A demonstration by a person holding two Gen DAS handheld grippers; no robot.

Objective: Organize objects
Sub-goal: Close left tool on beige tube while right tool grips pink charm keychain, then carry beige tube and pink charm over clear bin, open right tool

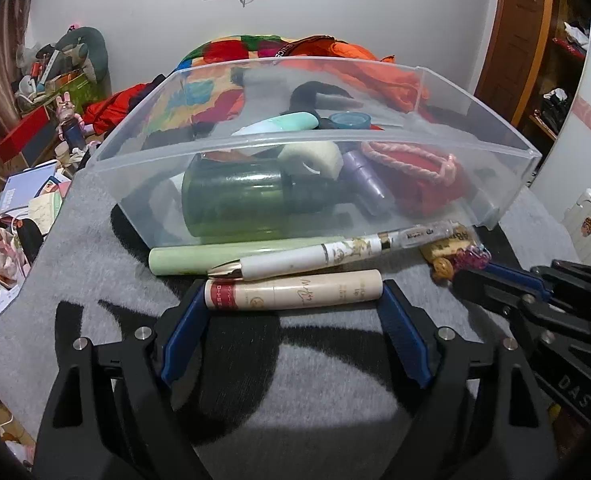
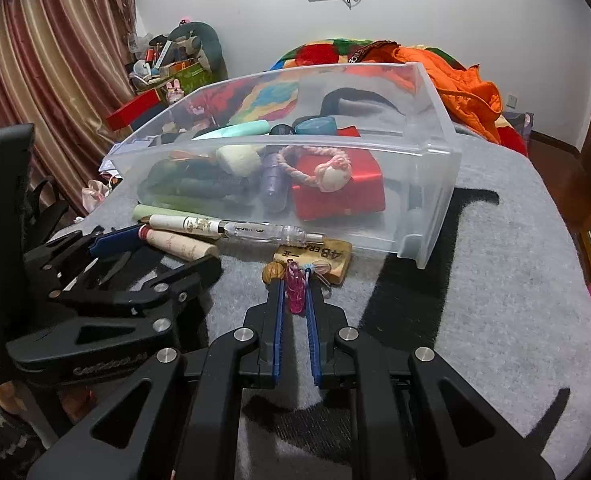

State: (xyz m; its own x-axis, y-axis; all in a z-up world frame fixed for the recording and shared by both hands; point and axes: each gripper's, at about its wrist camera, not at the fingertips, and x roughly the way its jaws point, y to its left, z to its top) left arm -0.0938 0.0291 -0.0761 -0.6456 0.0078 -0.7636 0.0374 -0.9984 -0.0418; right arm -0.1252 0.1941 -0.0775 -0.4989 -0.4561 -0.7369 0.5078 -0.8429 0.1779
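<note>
Cream tube point(image 1: 293, 290) between spread left gripper point(image 1: 293, 312) fingers (unpinched)

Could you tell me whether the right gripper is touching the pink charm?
Touching: in the right wrist view, the right gripper has its blue pads closed against the pink charm.

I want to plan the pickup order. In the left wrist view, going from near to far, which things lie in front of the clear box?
Cream tube between the open left claw's fingers → white pen → pale green stick → clear box.
</note>
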